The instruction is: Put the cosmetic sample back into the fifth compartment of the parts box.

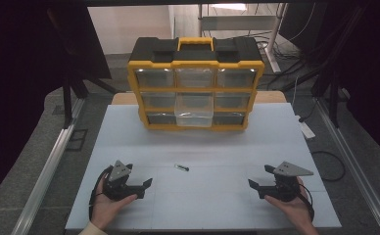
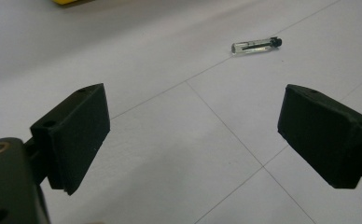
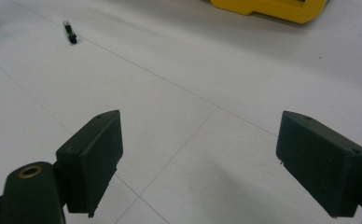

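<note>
Both hands rest low on the white worktop (image 1: 217, 147), the left gripper (image 1: 144, 188) and right gripper (image 1: 256, 188) with fingers wide apart and empty. A tiny clear tube (image 1: 181, 168) (black cap) lies ahead between them, untouched. The yellow drawer box (image 1: 196, 89) stands far beyond; nothing looks started.

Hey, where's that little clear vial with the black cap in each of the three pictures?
High view: the vial lies mid-table, between the two grippers.
Left gripper view: upper right, beyond the open jaws.
Right gripper view: top left, far off.
Shared landmark: the yellow organizer behind it.
</note>
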Demonstrator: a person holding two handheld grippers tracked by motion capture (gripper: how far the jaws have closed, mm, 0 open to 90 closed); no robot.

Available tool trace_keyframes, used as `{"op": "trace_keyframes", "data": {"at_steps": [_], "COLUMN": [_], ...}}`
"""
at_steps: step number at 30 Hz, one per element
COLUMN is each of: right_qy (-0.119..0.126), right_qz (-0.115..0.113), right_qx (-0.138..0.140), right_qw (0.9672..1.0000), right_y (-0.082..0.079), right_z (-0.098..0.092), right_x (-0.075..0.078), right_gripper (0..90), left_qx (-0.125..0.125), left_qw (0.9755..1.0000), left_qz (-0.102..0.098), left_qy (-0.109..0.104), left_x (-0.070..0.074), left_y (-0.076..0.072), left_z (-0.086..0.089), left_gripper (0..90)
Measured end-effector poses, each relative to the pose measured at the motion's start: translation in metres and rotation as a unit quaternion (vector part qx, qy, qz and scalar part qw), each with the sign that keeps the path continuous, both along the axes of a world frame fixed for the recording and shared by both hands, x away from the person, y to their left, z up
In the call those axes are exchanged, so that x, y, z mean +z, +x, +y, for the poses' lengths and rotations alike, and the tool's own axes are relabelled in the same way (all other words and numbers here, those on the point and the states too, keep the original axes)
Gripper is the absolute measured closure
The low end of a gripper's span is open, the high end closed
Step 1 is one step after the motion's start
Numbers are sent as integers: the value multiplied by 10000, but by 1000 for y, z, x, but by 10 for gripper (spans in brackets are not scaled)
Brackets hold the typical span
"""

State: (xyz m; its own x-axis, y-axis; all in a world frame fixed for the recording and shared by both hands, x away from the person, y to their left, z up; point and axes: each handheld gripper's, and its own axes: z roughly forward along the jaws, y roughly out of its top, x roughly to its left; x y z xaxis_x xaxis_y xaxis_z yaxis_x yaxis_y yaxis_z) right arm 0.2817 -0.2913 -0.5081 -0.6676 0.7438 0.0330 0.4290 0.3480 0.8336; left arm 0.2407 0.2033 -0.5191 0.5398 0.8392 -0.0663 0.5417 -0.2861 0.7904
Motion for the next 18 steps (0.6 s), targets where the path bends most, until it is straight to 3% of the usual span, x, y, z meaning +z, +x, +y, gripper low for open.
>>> {"op": "trace_keyframes", "data": {"at_steps": [18], "right_qy": [-74], "right_qz": [38], "right_qx": [-71], "right_qw": [9999], "right_y": [-6], "right_z": [-1], "right_x": [-2], "right_gripper": [152], "left_qx": [-103], "left_qw": [9999], "left_qz": [-41], "left_qy": [13], "left_x": [0], "left_y": [2], "left_z": [-4], "left_gripper": [96]}}
